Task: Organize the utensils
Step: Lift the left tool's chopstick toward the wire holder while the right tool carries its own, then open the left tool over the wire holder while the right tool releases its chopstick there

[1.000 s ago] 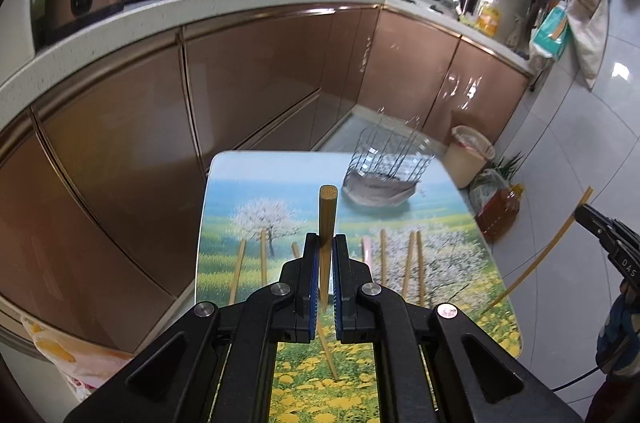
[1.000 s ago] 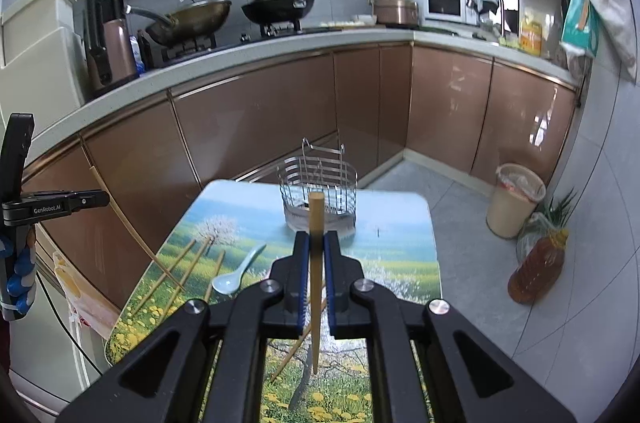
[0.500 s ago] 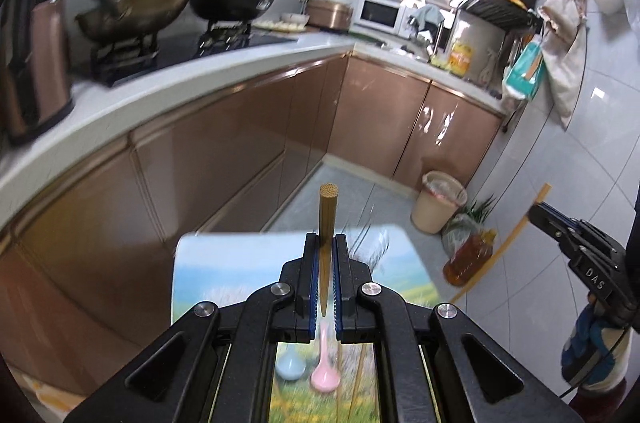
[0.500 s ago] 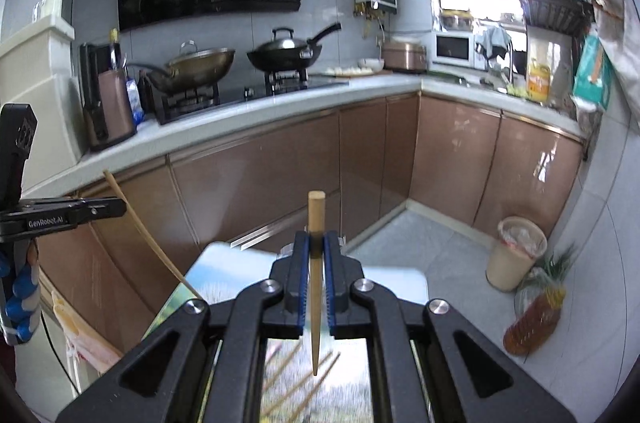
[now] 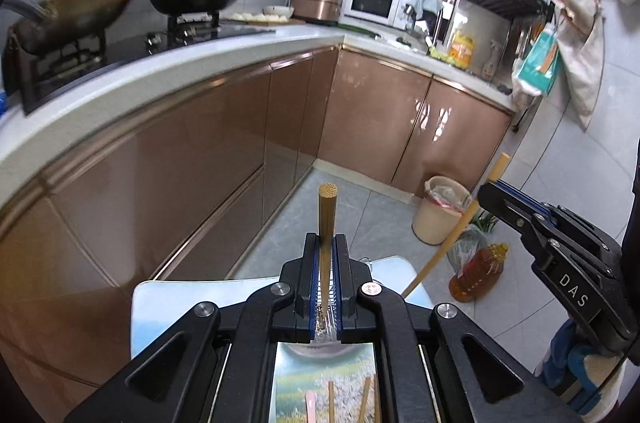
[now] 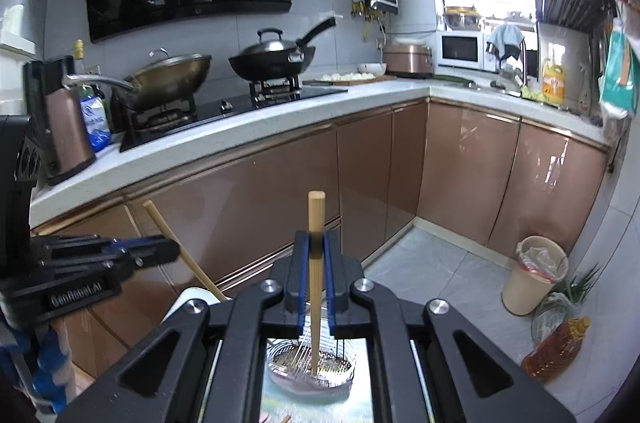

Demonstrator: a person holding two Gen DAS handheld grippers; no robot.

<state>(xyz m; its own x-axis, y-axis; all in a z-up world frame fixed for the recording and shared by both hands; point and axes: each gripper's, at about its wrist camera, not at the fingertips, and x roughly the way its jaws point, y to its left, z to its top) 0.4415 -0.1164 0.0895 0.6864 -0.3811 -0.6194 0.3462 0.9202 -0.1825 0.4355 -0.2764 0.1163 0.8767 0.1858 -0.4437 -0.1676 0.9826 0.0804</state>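
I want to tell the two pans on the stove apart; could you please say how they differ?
The left wok is brassy brown and tilted on its burner, with a light grey handle; the right wok is black, sits level, and has a black handle and a domed lid with a knob. Both rest on the stove's burner stands.

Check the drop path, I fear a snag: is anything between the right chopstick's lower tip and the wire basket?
Nothing visible: the right chopstick, clamped in the right tongs, hangs with its tip over the wire basket.
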